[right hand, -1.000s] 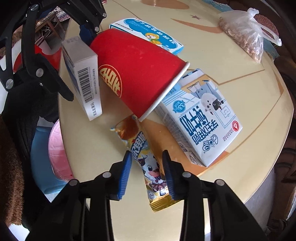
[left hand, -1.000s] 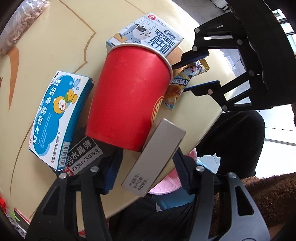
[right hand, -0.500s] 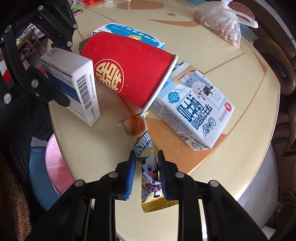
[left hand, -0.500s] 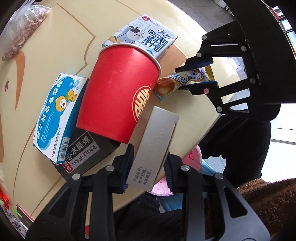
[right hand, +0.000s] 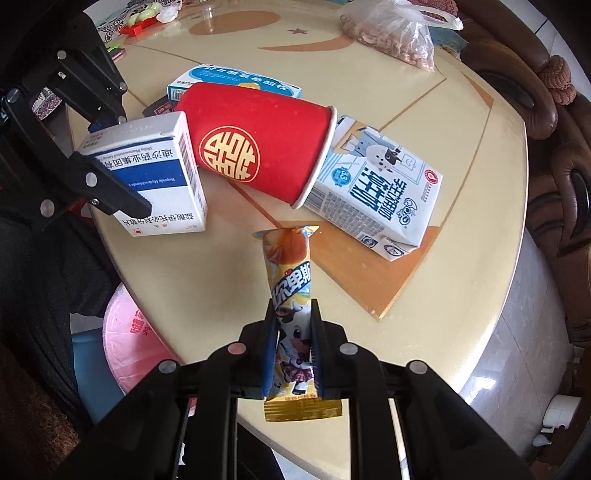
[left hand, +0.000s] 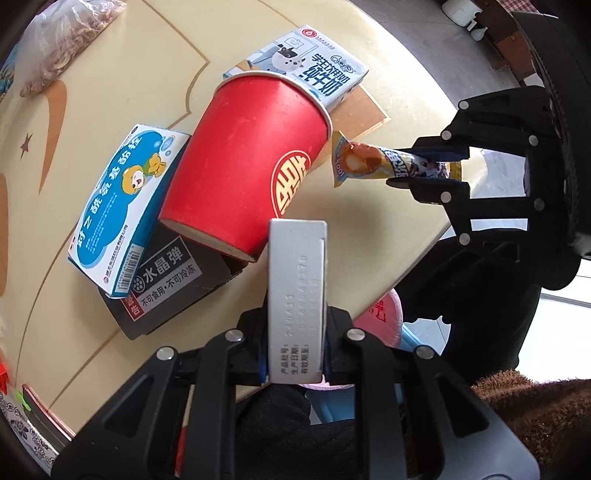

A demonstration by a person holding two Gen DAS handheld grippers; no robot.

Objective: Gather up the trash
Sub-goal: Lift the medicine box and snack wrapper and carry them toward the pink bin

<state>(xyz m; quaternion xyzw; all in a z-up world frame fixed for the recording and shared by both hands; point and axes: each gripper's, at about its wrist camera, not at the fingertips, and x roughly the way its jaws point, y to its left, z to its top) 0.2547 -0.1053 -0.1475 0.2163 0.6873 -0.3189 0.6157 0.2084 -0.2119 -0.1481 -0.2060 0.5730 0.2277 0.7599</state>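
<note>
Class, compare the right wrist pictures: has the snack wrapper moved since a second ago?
Yes. The snack wrapper has swung away from the red cup, its top no longer at the cup's rim, with the closing right gripper around it.

A clear bag of nuts (right hand: 393,35) lies on the cream tabletop (right hand: 424,317) far beyond the tongs, a pink stool (right hand: 129,350) below its edge.

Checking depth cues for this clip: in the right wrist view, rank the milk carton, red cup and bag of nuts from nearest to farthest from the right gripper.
From the right gripper:
1. Milk carton, lying ahead to the right.
2. Red cup, on its side just behind, left of the carton; a close call.
3. Bag of nuts, at the table's far edge.
</note>
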